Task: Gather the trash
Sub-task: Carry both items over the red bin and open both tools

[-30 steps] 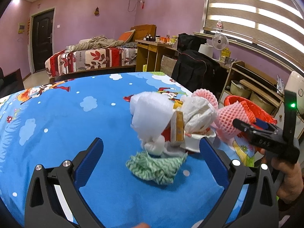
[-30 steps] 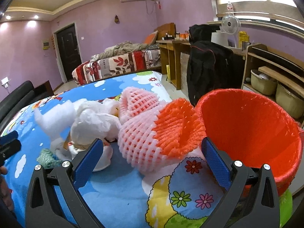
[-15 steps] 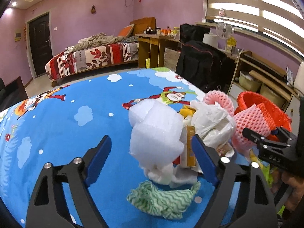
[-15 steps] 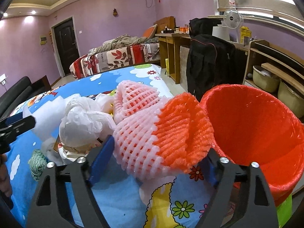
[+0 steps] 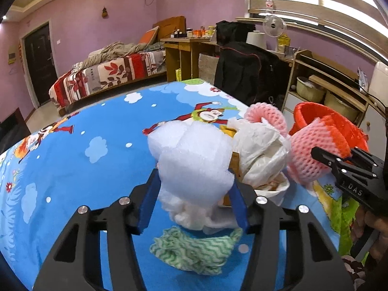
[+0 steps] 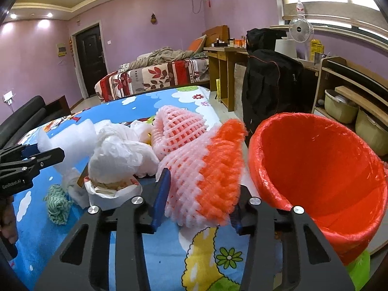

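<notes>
trash heap [image 5: 242, 155], mid-table on a blue cartoon-print tablecloth [image 5: 84, 165], near the edge by the bin. contents:
- white bubble wrap wad [image 5: 194, 160], puffy, translucent; set between the blue pads of the left gripper [image 5: 194, 203], whose jaws have just been closing and now press its lower sides.
- pink-and-orange foam fruit net [image 6: 201, 169], tubular mesh, pink half toward the heap, orange half toward the bin; lodged between the pads of the right gripper [image 6: 198, 203], jaws just closing, pinching it.
- second pink foam net [image 6: 179, 128], curled, behind the first.
- crumpled white plastic bag [image 6: 116, 155], resting on a white paper bowl [image 6: 114, 194].
- green-and-white zigzag cloth [image 5: 194, 252], bunched, nearest the left gripper.
- yellow carton [image 5: 234, 162], mostly hidden behind the wrap.
red bin [image 6: 315, 177], lined with a red bag, stands just beside the table edge, mouth open.
</notes>
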Action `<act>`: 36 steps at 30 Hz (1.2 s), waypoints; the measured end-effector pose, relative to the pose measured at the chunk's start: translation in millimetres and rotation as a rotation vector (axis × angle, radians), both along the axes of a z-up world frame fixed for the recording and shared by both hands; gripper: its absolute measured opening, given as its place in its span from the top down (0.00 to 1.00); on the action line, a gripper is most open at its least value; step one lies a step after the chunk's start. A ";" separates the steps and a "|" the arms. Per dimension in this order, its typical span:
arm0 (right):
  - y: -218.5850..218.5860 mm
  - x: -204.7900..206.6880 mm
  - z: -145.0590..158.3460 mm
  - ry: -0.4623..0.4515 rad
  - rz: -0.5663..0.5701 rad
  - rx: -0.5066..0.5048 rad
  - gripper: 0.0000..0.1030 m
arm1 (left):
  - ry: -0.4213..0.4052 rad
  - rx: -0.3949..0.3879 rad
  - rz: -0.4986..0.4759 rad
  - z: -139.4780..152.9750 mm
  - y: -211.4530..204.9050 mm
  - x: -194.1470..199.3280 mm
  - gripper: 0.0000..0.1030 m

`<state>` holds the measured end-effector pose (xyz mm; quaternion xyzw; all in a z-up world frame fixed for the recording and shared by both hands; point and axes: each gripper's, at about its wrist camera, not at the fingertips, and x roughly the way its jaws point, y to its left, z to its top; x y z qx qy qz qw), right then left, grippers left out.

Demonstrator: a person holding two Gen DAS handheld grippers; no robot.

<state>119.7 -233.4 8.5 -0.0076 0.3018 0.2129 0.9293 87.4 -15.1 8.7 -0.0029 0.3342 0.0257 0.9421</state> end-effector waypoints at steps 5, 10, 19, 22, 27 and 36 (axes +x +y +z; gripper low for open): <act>-7.4 -7.5 4.8 -0.012 0.004 0.005 0.64 | -0.005 0.006 -0.029 5.7 -13.1 -0.6 0.49; -14.1 -11.9 9.1 -0.021 0.004 0.010 0.67 | -0.016 0.018 -0.071 13.7 -29.6 0.1 0.48; -31.2 -24.1 20.6 -0.052 -0.016 0.022 0.68 | -0.008 0.037 -0.152 15.0 -61.5 4.9 0.48; -38.4 -27.4 25.9 -0.063 -0.026 0.025 0.68 | -0.006 0.038 -0.175 14.6 -70.0 6.1 0.48; -54.9 -29.6 33.2 -0.072 -0.059 0.032 0.68 | -0.005 0.038 -0.216 15.2 -86.2 8.6 0.48; -86.7 -22.5 36.4 -0.068 -0.134 0.038 0.68 | -0.016 0.041 -0.262 21.0 -110.1 18.7 0.49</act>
